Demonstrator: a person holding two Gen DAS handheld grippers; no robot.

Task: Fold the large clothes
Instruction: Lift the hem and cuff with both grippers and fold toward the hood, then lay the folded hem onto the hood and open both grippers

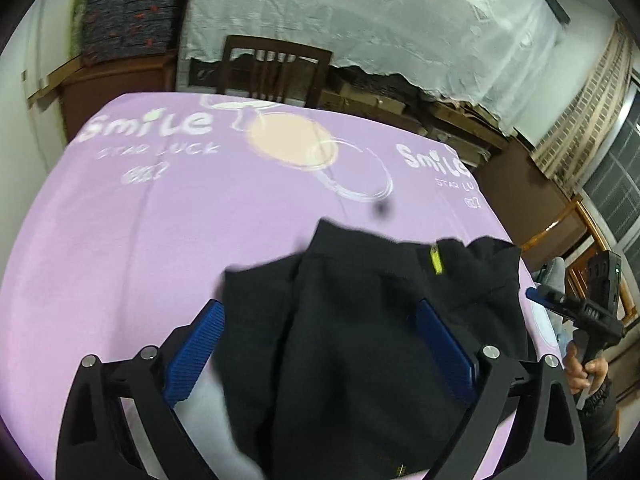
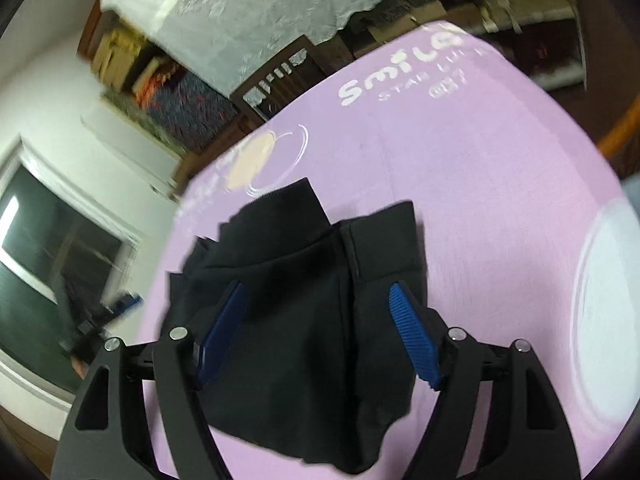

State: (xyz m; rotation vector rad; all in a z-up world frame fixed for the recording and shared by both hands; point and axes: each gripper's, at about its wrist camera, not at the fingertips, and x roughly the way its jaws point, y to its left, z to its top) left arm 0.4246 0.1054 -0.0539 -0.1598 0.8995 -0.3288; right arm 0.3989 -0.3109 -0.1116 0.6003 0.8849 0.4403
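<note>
Black garment [image 1: 360, 340] lies bunched, partly folded, on the table [image 1: 120, 240] under a lilac cloth, at 6 o'clock in both wrist views. Long axis runs roughly 6 to 12; ribbed hem points to 12. Small yellow-green tag [image 1: 436, 262] near its top edge, unreadable. Cloth print reads "Smile", "STAR LUCK". Left gripper [image 1: 320, 356] jaws wide open, straddling the fabric, gripping nothing. Right gripper [image 2: 320, 336] jaws open too, pads clear of the fabric.

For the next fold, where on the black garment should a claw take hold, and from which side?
Probably the ribbed band at the far edge of the black garment. It lies flat and thick on the purple sheet, with bare sheet beyond it. Come from the near side, over the bundle, claw pointing down, and pinch the band's corner.
</note>
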